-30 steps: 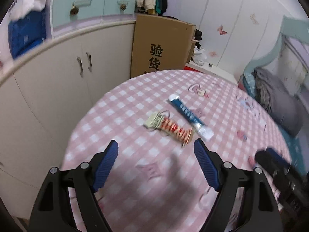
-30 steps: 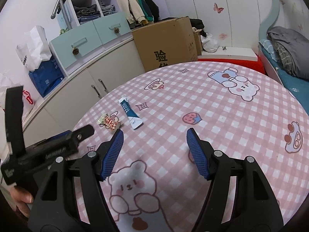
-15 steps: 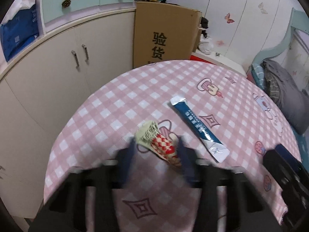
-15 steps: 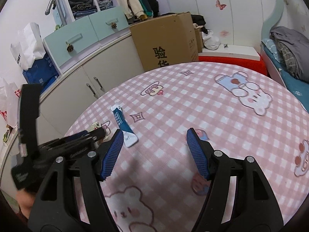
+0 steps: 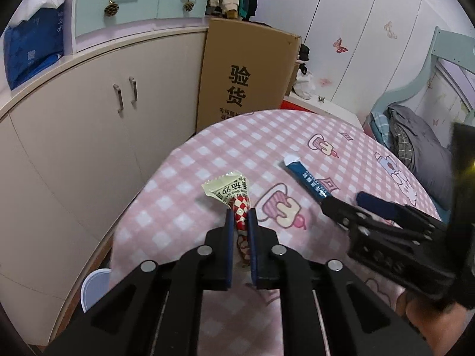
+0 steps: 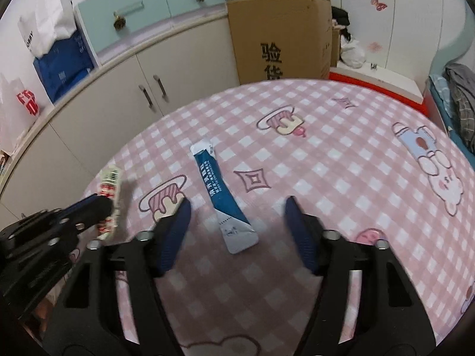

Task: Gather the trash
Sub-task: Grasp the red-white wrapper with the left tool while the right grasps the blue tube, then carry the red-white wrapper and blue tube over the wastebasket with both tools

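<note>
Gripping the wrapper [image 5: 236,204] near its red-checked middle, the left fingers [image 5: 229,238] are clenched on it, pads pressed flat against both sides. The pale printed end of the wrapper sticks out past the fingertips, above the tabletop [image 5: 297,136]. Whether the rear end of the wrapper touches the cloth cannot be told; it is hidden between the fingers.

The right gripper [image 6: 236,227] is released, its fingers [image 6: 175,234] spread wide. The blue sachet [image 6: 221,195] lies flat on the tabletop, its white end between the two pads and its blue body running away from them, roughly in line with the approach. In the left view the right gripper [image 5: 347,204] sits at the near end of the sachet [image 5: 307,179].

Judged step: left lift of the wrapper, right grasp of the sachet.

Procedure for a clean result:
1. Keep the left clamp firm. The wrapper is thin and slick and is likely to slide out if pressure drops.
2. Lift the left gripper straight up before moving sideways.
3. Lower the right gripper until the pad tips meet the cloth on both sides of the sachet.
4. Turn the wrist if needed so the pads close across the narrow width.
5. Close slowly. A flat sachet may skate away or pinch the cloth.

A white rim [image 5: 94,287] shows below the tabletop edge; what it belongs to cannot be told.
</note>
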A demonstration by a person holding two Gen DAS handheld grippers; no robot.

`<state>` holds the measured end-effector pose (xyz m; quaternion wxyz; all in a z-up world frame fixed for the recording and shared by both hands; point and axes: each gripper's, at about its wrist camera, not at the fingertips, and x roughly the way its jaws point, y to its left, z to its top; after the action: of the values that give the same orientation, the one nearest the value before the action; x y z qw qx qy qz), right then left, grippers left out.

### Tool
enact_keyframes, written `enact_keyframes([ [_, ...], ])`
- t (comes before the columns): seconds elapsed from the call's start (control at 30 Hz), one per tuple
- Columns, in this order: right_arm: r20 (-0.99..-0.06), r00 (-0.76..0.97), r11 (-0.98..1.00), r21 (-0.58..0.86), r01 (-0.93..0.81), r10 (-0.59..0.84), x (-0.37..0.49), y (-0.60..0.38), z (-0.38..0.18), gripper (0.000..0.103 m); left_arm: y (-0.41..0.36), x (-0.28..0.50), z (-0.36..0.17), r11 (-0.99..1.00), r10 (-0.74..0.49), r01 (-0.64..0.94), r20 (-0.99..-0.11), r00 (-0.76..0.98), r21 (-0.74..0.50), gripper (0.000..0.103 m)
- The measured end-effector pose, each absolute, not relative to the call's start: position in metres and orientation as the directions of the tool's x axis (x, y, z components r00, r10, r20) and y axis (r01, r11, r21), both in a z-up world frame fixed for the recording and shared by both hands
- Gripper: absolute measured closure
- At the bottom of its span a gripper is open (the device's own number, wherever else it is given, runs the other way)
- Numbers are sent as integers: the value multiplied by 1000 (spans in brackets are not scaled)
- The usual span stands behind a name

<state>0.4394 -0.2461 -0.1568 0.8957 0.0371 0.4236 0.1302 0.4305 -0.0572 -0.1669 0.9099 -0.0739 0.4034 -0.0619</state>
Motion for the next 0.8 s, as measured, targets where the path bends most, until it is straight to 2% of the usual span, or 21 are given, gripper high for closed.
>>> enact_keyframes([
  [0.07,-766,597,967,126,-220,236,441,-238,-159,74,-53,427,-166,980,-180,60,-722,668,-189,95],
  [0.13,-774,603,971,61,-231,192,441,-230,-160,78,-51,423,-164,979,-190,75,-716,672,-189,95],
  [0.17,-774,604,971,56,-234,190,440,-229,-160,88,-50,420,-164,979,-192,81,-713,674,-188,95],
  [0.3,-763,596,964,140,-225,250,427,-240,-161,92,-49,405,-157,979,-198,101,-700,686,-177,95],
  [0.57,-652,657,925,286,-249,378,341,-244,-134,92,-49,355,-138,985,-170,103,-671,722,-138,95],
  [0.8,-583,689,901,318,-296,432,271,-235,-111,92,-57,302,-124,991,-133,99,-644,754,-88,94],
])
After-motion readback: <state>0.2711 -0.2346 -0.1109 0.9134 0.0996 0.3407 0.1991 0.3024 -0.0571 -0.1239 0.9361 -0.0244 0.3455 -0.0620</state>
